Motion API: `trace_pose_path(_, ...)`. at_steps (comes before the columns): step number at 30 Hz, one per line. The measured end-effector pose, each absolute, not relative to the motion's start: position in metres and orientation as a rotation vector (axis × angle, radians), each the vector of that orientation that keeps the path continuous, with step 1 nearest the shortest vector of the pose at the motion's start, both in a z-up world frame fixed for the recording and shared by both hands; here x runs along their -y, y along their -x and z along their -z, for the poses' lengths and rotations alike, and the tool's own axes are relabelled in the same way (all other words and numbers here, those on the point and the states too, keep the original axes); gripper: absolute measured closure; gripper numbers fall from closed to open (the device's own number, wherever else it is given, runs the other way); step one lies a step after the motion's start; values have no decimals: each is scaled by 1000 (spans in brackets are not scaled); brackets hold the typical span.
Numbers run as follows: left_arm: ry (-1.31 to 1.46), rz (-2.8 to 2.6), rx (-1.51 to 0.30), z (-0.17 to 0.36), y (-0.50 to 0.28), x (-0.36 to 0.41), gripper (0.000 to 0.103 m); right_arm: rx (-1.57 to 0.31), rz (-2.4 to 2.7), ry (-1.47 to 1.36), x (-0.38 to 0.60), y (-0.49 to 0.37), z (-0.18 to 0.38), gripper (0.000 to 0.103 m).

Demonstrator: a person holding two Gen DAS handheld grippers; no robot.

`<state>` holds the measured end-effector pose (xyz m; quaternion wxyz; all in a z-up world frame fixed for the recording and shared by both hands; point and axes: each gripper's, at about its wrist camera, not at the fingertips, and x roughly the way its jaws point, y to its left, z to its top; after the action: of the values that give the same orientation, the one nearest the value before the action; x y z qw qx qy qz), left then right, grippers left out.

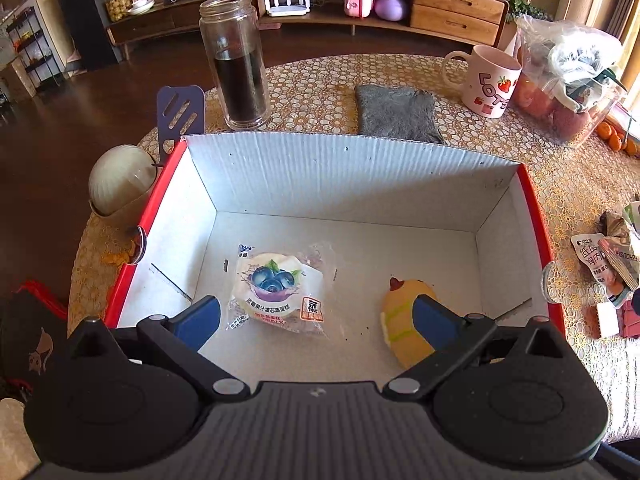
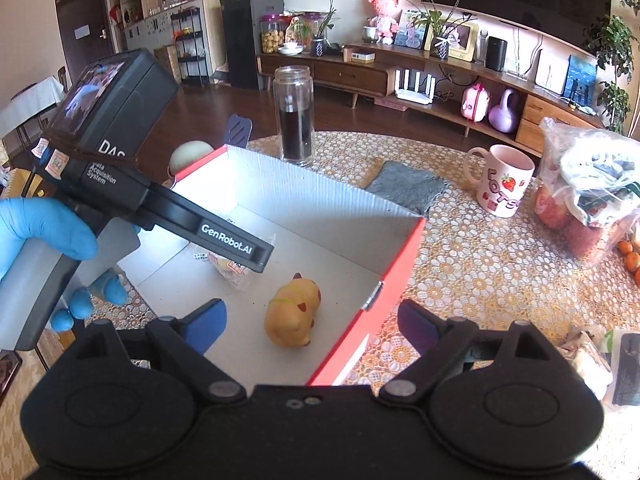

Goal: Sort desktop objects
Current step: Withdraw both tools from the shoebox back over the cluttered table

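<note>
A red-edged white cardboard box (image 1: 340,176) stands on the lace-covered table. On its floor lie a blueberry cake packet (image 1: 276,292) and a yellow toy animal (image 1: 404,320). My left gripper (image 1: 318,316) hangs open above the box. The packet lies below and between its blue fingertips without touching them, and the toy sits partly behind the right one. In the right wrist view my right gripper (image 2: 314,320) is open over the box's (image 2: 320,192) near corner, with the toy (image 2: 294,312) lying free below. A blue-gloved hand (image 2: 40,228) holds the left device over the packet (image 2: 236,270).
Behind the box stand a glass bottle of dark liquid (image 1: 236,60), a grey cloth (image 1: 398,112) and a strawberry mug (image 1: 488,80). A plastic bag of fruit (image 1: 568,80) and snack packets (image 1: 612,256) lie on the right. A white round container (image 1: 118,180) sits at the box's left.
</note>
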<state>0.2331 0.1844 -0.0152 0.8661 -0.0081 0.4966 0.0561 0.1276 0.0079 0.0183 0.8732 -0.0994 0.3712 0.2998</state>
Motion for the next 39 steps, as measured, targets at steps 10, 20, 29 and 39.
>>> trace_pose_path(10,7,-135,-928,-22,-202,-158,0,-709,-583,172,47,-109,-37,10)
trace_pose_path(20,0,-93,-843,-44,-176,-115,0,-645,-524,128,113,-90,-46,10)
trace_pose_path(29,41,-5,-787,-51,-158,-74,0,-619,-455,95,168,-81,-46,10)
trace_pose_path(39,-63,95,-718,-32,-141,-9,0,-618,-404,107,213,-65,-26,10)
